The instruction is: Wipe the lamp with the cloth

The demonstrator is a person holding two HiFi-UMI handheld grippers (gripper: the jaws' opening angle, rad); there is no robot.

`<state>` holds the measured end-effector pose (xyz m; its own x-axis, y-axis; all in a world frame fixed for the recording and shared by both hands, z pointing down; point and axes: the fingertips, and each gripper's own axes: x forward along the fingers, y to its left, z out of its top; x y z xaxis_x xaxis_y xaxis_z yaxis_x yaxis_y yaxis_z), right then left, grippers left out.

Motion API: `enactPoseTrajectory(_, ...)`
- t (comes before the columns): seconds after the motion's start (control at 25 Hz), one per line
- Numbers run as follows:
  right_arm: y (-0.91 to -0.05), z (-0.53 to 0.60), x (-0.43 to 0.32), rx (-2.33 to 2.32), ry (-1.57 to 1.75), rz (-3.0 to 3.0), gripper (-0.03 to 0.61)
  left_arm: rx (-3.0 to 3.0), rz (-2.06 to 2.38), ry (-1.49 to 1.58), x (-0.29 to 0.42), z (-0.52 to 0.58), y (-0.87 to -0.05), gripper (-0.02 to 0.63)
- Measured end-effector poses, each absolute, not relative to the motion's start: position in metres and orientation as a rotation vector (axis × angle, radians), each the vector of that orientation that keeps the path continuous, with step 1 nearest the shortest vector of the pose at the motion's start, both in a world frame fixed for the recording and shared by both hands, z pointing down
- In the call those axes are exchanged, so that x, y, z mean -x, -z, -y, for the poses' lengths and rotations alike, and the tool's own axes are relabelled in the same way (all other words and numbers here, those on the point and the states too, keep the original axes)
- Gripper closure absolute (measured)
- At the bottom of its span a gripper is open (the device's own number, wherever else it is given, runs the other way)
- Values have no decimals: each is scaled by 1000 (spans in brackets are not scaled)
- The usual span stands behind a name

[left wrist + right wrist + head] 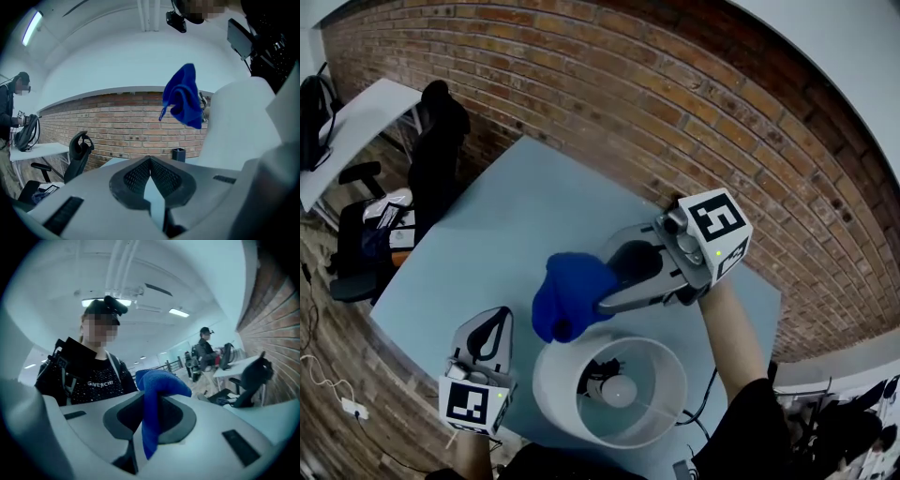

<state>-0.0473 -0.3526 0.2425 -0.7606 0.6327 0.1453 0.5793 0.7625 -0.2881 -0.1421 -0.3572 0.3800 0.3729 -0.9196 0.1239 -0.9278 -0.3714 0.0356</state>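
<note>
Blue cloth, clamped in the fingers of the right gripper, hangs beside the lamp; left gripper fingers together, empty; wiping looks barely begun.

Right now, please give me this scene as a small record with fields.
surface: light blue table
lamp: white lamp standing on the table, bulb visible inside the shade
cloth: blue cloth at the shade's upper rim; contact unclear
right tongs: right tongs shut on the cloth
left tongs: left tongs shut, holding nothing, beside the lamp
</note>
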Motion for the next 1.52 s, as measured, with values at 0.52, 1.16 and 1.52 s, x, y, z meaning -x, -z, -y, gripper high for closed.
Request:
enactPoseTrajectory(0.52,-276,295,70,1599,-290,2261,517,-2451,1765,-125,166,327,-386,605)
enactPoseTrajectory(1.16,-341,293,119,1471,-292,2116,517,-2396,1827,-94,183,306,-392,604)
enactPoseTrajectory(1.52,-222,220,101,1927,-13,1915,517,-2379,1884,-45,191,282,-380,606)
